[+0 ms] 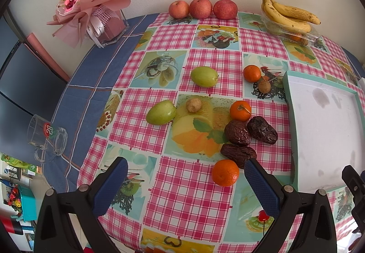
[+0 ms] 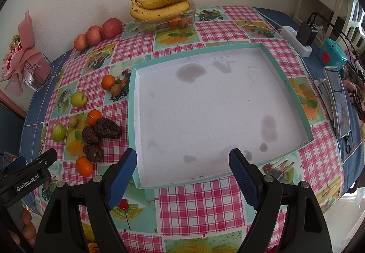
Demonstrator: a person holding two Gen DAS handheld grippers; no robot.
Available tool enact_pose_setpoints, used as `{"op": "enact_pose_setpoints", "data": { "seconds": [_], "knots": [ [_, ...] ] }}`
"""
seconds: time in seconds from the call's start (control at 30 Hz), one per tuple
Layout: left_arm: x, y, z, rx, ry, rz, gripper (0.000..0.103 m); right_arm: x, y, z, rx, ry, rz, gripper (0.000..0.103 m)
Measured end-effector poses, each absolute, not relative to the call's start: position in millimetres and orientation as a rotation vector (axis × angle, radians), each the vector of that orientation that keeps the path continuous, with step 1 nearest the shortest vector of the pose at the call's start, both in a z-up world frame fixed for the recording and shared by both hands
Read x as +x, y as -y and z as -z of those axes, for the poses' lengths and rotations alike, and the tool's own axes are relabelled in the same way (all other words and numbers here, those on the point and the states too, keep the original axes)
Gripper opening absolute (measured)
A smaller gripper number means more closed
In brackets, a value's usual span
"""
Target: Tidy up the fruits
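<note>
While both claws hang spread and empty, nothing is gripped yet. Left gripper (image 1: pixel 186 175) hovers above the cloth, nearest orange (image 1: pixel 225 172) just inside its right finger (image 1: pixel 262 186). Right gripper (image 2: pixel 182 173) hovers over the near rim of the tray (image 2: pixel 133 116), jaws wide apart.

Tray holds no fruit, only stains. All loose fruit lies left of the tray: three dates (image 1: pixel 248 136) in a touching cluster, a second orange (image 1: pixel 240 110) touching the dates on their far side, a third orange (image 1: pixel 251 73) further back with a small brown fruit (image 1: pixel 264 87) against it. Well left of the tray: two green fruits (image 1: pixel 204 76) (image 1: pixel 160 112) and another small brown fruit (image 1: pixel 193 105). Beyond the tray by the wall: bananas (image 2: pixel 159 5) on a clear box (image 2: pixel 168 21), three apples (image 1: pixel 202 8) in a row.

Step, as I judge it: start of sorting, first pick pending. Next move likely needs left claw lowered around nearest orange, squeezed gently, carried right into tray; dates close by could get nudged.

Surface: round table, pink check cloth (image 1: pixel 182 196) with fruit prints over blue cloth. Room: white wall, bouquet (image 1: pixel 89 1), glass mug (image 1: pixel 46 136), phone (image 2: pixel 337 102) and charger (image 2: pixel 306 32) right of tray.
</note>
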State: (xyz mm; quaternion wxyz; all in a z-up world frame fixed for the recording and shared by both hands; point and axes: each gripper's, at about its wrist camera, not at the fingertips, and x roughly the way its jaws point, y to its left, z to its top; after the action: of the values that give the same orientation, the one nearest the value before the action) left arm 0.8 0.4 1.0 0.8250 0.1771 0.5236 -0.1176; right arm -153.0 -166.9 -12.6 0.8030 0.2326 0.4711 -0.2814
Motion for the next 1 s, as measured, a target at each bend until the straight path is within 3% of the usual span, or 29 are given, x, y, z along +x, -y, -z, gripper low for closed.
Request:
{"op": "enact_pose_setpoints", "data": {
  "seconds": [0.63,1.0],
  "knots": [
    [20.3,-3.8,-4.1,0.258,-1.145,0.282,0.103,-129.3,161.8,0.7,0.468,-0.950,0.521,0.084],
    [61.2,-8.8,-25.6,0.204,-1.055,0.264,0.103,-79.2,137.4,-13.2,0.376,-0.880,0.406,0.083]
  ]
}}
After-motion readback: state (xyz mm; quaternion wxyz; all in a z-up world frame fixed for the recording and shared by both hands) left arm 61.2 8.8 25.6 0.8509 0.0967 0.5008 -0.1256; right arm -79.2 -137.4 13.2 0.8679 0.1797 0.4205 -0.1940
